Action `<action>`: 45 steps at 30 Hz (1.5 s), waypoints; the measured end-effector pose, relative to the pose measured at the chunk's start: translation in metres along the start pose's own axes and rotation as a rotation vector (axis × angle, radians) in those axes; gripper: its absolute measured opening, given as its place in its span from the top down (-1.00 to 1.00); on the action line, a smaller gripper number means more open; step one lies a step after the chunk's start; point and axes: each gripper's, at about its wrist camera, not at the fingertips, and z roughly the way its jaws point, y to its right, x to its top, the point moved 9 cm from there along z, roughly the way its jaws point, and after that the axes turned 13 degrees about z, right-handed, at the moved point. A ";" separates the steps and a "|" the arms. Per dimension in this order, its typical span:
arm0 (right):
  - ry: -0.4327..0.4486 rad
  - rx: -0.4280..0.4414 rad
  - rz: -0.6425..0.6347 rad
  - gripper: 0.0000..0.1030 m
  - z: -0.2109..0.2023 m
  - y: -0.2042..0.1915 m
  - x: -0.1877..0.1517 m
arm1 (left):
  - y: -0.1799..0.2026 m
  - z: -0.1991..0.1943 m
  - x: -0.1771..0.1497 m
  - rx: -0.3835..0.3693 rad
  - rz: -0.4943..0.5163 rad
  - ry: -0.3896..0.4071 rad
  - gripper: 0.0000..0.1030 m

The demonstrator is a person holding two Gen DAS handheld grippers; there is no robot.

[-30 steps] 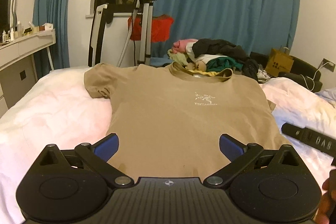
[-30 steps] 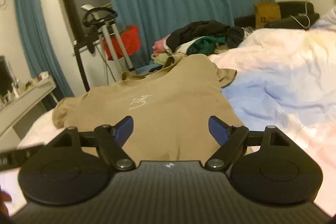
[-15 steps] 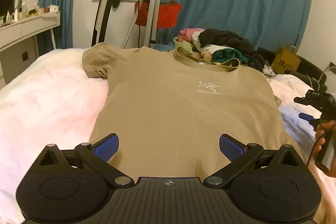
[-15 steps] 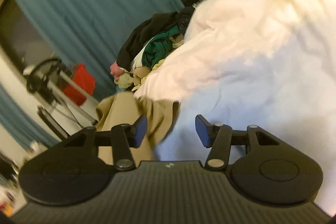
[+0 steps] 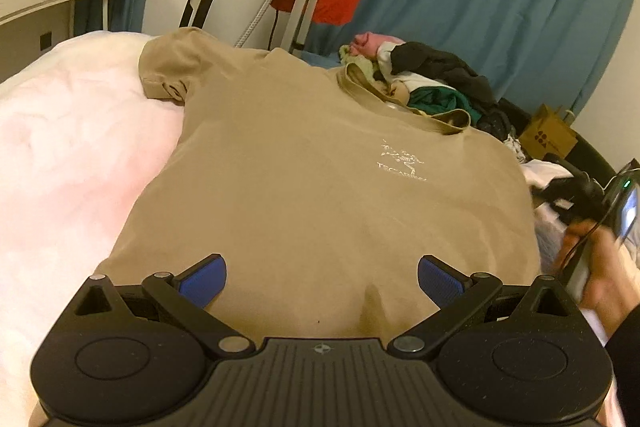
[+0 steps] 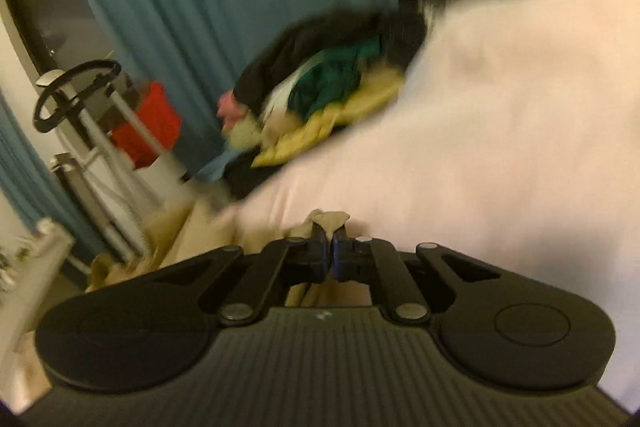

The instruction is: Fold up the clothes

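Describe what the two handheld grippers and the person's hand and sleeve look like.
Both the left gripper and the right gripper are black, with ribbed bodies, round side discs, silver pivot screws and blue finger pads. The person's hand ends in a dark sleeve, and a thin black cable runs by it.

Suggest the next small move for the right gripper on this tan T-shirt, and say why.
Probably carry the pinched edge across onto the shirt's body. The right gripper has its jaws shut on a tan T-shirt edge, likely the sleeve, though that view is blurred. The shirt lies flat, unfolded on the bed, and the left gripper hovers open above the hem.
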 end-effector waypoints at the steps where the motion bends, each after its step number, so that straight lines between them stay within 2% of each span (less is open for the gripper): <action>1: 0.032 -0.017 -0.029 0.89 -0.002 -0.003 0.015 | 0.000 0.001 0.001 -0.001 -0.001 0.002 -0.99; 4: 0.115 -0.123 -0.128 0.89 0.001 -0.003 0.058 | 0.000 0.003 0.004 -0.016 -0.007 0.015 -0.99; 11: 0.112 -0.249 -0.277 0.85 0.009 0.004 0.053 | 0.001 0.007 0.006 0.003 0.042 0.010 -0.99; 14: 0.109 -0.296 -0.336 0.69 0.011 0.006 0.051 | 0.004 0.005 0.011 0.029 0.086 0.033 -0.99; 15: 0.100 -0.282 -0.326 0.32 0.005 0.002 0.046 | 0.005 0.004 0.012 0.042 0.103 0.040 -0.99; 16: 0.091 -0.269 -0.317 -0.15 -0.001 -0.001 0.041 | 0.006 0.003 0.011 0.048 0.114 0.043 -0.99; 18: 0.087 -0.220 -0.294 -0.46 -0.024 -0.012 0.029 | 0.009 0.000 0.009 0.051 0.134 0.044 -0.99; 23: 0.043 -0.060 -0.129 -0.45 -0.124 -0.033 -0.006 | 0.019 -0.010 0.000 0.029 0.180 0.036 -0.99; 28: 0.032 -0.011 0.065 -0.47 -0.247 -0.030 -0.049 | 0.029 -0.040 -0.011 0.005 0.234 0.051 -0.99; 30: -0.008 -0.030 0.072 -0.50 -0.287 -0.030 -0.065 | 0.033 -0.055 -0.017 -0.009 0.255 0.066 -0.99; 32: 0.023 0.027 0.015 -0.50 -0.327 -0.040 -0.077 | 0.038 -0.069 -0.024 -0.023 0.282 0.074 -0.99; 34: 0.040 0.039 -0.028 -0.48 -0.353 -0.044 -0.090 | 0.045 -0.078 -0.032 -0.035 0.319 0.070 -0.99; 37: 0.078 0.030 0.002 -0.49 -0.381 -0.034 -0.106 | 0.062 -0.087 -0.045 -0.072 0.365 0.053 -0.99; 41: 0.085 0.053 0.115 -0.50 -0.400 -0.013 -0.120 | 0.096 -0.090 -0.065 -0.164 0.383 -0.005 -0.98; 43: 0.093 0.074 0.115 -0.50 -0.412 -0.012 -0.123 | 0.116 -0.088 -0.077 -0.222 0.378 -0.048 -0.95; 45: 0.130 0.060 0.089 -0.50 -0.425 -0.010 -0.124 | 0.139 -0.086 -0.086 -0.271 0.400 -0.074 -0.95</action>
